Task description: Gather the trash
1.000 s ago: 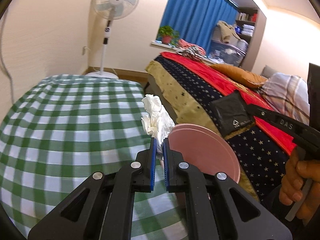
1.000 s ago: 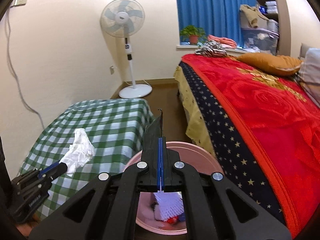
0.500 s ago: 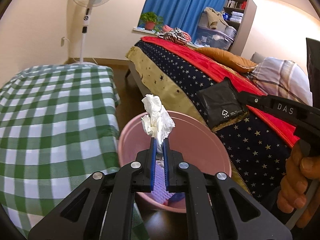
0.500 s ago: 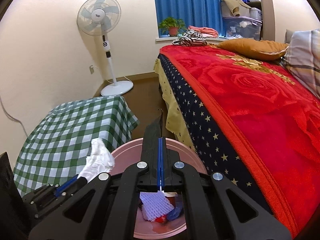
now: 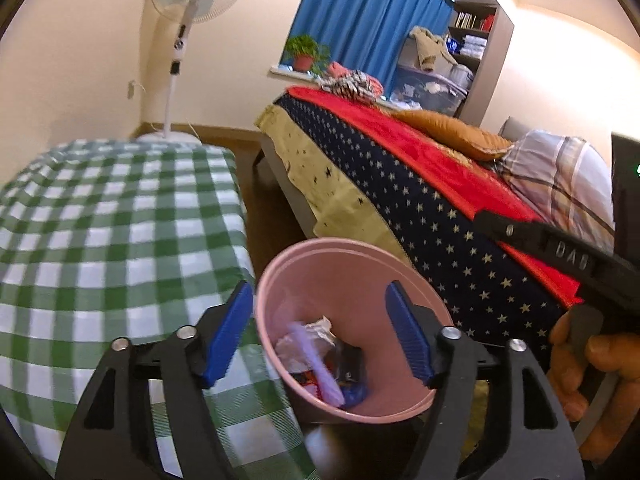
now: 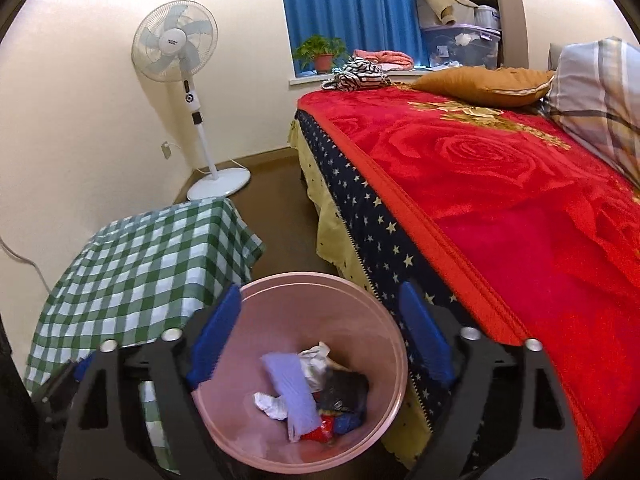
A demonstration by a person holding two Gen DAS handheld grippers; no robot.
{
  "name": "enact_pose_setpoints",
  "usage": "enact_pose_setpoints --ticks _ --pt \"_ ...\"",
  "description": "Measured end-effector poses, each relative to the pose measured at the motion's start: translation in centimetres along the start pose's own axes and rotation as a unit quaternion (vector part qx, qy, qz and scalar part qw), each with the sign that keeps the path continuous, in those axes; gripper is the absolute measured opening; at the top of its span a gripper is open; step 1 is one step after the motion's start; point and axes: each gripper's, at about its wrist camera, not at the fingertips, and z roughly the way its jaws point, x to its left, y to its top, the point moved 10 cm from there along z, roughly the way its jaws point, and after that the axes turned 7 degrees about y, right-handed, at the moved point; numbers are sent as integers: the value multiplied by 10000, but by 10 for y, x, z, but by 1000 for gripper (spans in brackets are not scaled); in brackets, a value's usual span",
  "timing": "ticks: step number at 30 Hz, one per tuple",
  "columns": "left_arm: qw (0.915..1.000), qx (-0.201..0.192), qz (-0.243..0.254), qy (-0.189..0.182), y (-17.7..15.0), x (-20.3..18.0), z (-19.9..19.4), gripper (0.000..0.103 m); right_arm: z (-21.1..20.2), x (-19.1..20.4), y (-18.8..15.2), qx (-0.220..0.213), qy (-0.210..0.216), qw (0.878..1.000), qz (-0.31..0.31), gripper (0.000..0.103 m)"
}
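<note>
Left-wrist view: green-and-white checked tablecloth [image 5: 120, 232] at left; left gripper [image 5: 320, 332], jaws just opened wide, nothing between them, above round pink plastic bin [image 5: 320, 256]. Crumpled white tissue [image 6: 272, 404], black wrapper [image 6: 344, 392] and other trash lying inside bin. Right gripper [image 6: 320, 336], jaws likewise just opened, empty. Advice: withdraw straight up, clear of rim. Beyond: white pedestal fan [image 6: 176, 44], red rose-patterned blanket [image 6: 500, 184], blue curtain [image 6: 344, 8].
</note>
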Motion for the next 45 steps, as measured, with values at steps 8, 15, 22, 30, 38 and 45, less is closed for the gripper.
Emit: enact_pose_setpoints --ticks 8,15,22,30,38,45 --pt "9972 -517 35 539 29 28 -63 82 -28 19 -7 -207 159 9996 -119 98" --pt "9878 -622 117 1423 18 67 -124 95 -54 50 -35 -249 485 9985 -41 98" --pt "9773 -578 41 2038 -20 103 -184 95 -80 106 -79 -147 738 9958 -525 98" --pt "9726 -638 -208 2228 -52 121 -206 95 -90 126 -111 -18 575 9952 -798 98" --pt "9692 -604 -397 2352 -65 131 -203 95 -83 129 -117 -28 395 9945 -967 98" --pt "9694 -504 -470 2356 -72 132 -189 95 -80 137 -118 -54 464 9930 -1088 98"
